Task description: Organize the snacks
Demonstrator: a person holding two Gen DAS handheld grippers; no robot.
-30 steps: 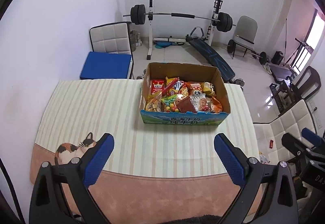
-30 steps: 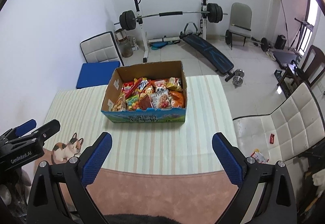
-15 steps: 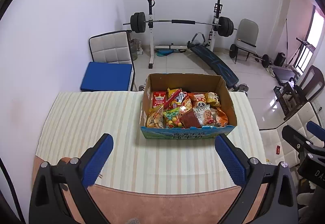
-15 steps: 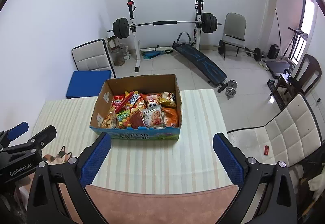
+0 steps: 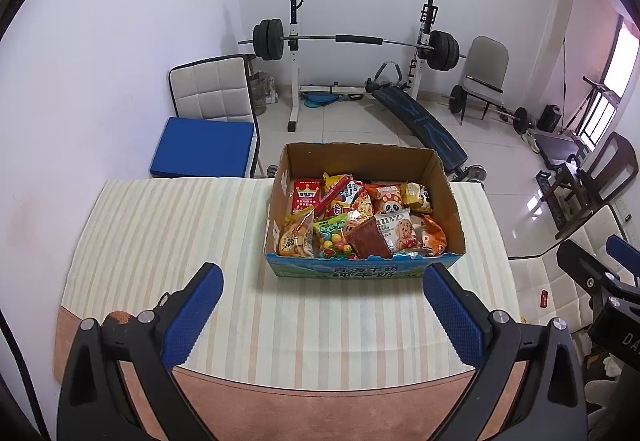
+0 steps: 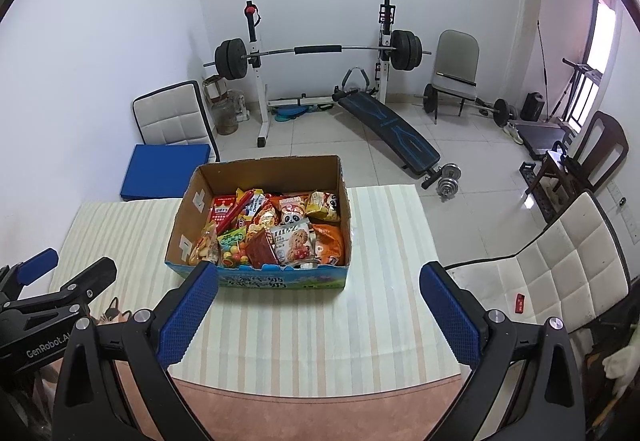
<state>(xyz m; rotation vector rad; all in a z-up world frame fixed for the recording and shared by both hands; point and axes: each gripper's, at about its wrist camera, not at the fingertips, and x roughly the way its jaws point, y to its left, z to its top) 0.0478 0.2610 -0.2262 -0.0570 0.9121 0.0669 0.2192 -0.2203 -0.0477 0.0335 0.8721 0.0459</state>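
An open cardboard box (image 5: 454, 209) with a blue printed front stands on the striped tablecloth, packed with several snack packets (image 5: 360, 219). It shows again in the right wrist view as the box (image 6: 187, 213) with the snack packets (image 6: 276, 229). My left gripper (image 5: 320, 305) hangs open above the near part of the table, short of the box, with nothing between its fingers. My right gripper (image 6: 318, 305) is open and empty too, its left pad close to the box's front left corner. The left gripper (image 6: 44, 281) appears at the left edge of the right wrist view.
The table (image 5: 160, 233) carries a cream striped cloth with a pink border. A white chair with a blue cushion (image 5: 204, 149) stands behind it, another white chair (image 6: 560, 273) at the right. A barbell rack (image 5: 352, 41) and bench (image 5: 420, 125) fill the floor beyond.
Both grippers have moved forward and tilted, so the box sits lower and closer in each view. The cat print on the cloth has slipped behind the fingers. Both stay open.
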